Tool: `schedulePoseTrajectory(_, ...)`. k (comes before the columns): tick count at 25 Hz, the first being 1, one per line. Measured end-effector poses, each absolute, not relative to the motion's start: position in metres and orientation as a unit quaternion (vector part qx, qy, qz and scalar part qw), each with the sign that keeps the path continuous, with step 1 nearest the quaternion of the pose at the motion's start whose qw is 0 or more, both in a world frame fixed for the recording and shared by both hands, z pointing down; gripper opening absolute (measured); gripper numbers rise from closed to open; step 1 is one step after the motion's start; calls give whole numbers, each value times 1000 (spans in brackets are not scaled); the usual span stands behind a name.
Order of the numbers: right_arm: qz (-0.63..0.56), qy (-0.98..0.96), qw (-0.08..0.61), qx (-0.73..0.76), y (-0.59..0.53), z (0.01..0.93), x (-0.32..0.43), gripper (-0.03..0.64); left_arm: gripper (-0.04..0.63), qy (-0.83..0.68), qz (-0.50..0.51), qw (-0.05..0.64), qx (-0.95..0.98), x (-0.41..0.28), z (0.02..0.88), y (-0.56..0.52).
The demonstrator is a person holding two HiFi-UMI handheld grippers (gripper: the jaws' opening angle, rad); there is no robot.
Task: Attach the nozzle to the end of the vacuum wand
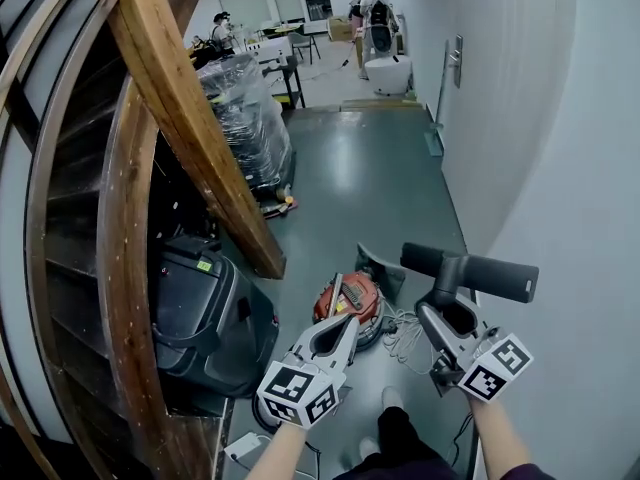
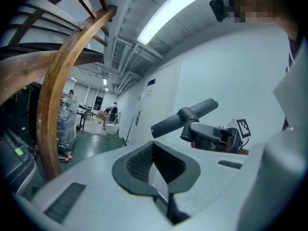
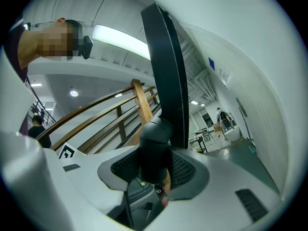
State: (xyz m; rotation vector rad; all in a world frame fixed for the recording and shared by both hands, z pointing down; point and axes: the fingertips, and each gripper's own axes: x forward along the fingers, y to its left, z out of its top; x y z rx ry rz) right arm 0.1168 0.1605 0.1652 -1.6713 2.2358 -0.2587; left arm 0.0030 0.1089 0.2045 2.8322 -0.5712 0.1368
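At the left of the head view curve the wooden stair rails (image 1: 150,118), with a black case (image 1: 200,318) on the floor (image 1: 370,178) below them. At lower centre, the left gripper (image 1: 342,313) has its jaws together with nothing in them. Just beyond its tips an orange vacuum (image 1: 370,290) lies on the floor. Further right, the right gripper (image 1: 440,308) has its jaws clamped on the neck of the black T-shaped nozzle (image 1: 470,273), held in the air. No wand shows clearly, so joining looks not yet begun: the wand end must be found and the nozzle pushed on.
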Motion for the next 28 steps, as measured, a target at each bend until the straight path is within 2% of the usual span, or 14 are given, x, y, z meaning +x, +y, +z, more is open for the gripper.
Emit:
schedulePoseTrajectory(13,-124,807,158,-555,57,183,172,178,3,-231,52,145,961,59,210,13)
schedulePoseTrajectory(28,-150,817,156,-534,-35,209,159,178,3,-256,68,162,951,38,236,-69)
